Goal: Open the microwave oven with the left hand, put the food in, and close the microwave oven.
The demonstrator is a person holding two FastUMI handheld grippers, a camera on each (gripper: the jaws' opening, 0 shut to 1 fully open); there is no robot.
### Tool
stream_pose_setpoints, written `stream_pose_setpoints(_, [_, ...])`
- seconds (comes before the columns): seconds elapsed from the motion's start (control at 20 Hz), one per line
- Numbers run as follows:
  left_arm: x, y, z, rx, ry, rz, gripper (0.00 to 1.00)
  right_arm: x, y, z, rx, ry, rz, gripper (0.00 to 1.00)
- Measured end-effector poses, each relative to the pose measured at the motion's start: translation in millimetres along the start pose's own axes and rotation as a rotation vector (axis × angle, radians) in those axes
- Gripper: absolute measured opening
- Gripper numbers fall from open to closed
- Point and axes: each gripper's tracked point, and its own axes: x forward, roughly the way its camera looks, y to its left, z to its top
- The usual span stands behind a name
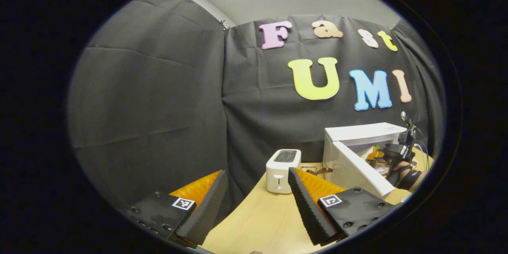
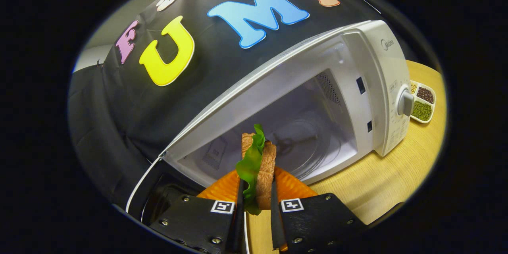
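right gripper (image 2: 256, 196) clamps the upright lettuce-and-toast sandwich (image 2: 258, 162) edgewise to clear the open white microwave oven (image 2: 357, 87); left gripper (image 1: 254, 202) spread wide, empty.

The microwave (image 2: 381, 87) stood with its door (image 1: 359, 168) swung wide, so the mouth of the cavity (image 2: 301, 135) lay unblocked from the front. Inside, the floor around the glass turntable (image 2: 305, 143) was bare. The right claw (image 2: 256, 206), clamped on a sandwich (image 2: 260, 162), sat just in front of that opening. In the left gripper view the open door jutted out over the table (image 1: 254, 222), barring passage from the left. A toaster (image 1: 282, 170) stood just left of the door, with bare tabletop in front of it. The left claw (image 1: 258, 198), fingers spread, had that stretch free. A divided dish (image 2: 422, 103) sat right of the microwave.
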Motion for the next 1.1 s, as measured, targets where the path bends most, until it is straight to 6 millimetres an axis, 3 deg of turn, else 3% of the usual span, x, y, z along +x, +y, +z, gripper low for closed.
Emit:
stream_pose_setpoints(0.2, [9, 9, -13, 0.012, 0.030, 0.018, 0.93, 22, 0, -3, -0.016, -0.016, 0.002, 0.28])
stream_pose_setpoints(0.6, [12, 13, -20, 0.037, 0.047, 0.026, 1.00, 41, -20, -10, -0.019, -0.022, -0.048, 0.29])
stream_pose_setpoints(0.7, [12, 12, -22, 0.037, 0.046, 0.023, 0.98, 40, -30, -10, -0.053, -0.028, -0.089, 0.35])
stream_pose_setpoints(0.9, [12, 12, -22, 0.035, 0.043, 0.020, 0.98, 40, -51, -5, -0.142, -0.057, -0.181, 0.60])
stream_pose_setpoints(1.0, [13, 10, -24, 0.037, 0.050, 0.015, 0.97, 31, -57, 1, -0.204, -0.085, -0.218, 0.79])
stream_pose_setpoints(1.05, [13, 8, -25, 0.038, 0.051, 0.011, 0.95, 26, -57, 4, -0.236, -0.104, -0.227, 0.94])
stream_pose_setpoints(1.1, [13, 5, -25, 0.038, 0.050, 0.006, 0.94, 20, -57, 11, -0.263, -0.123, -0.234, 0.98])
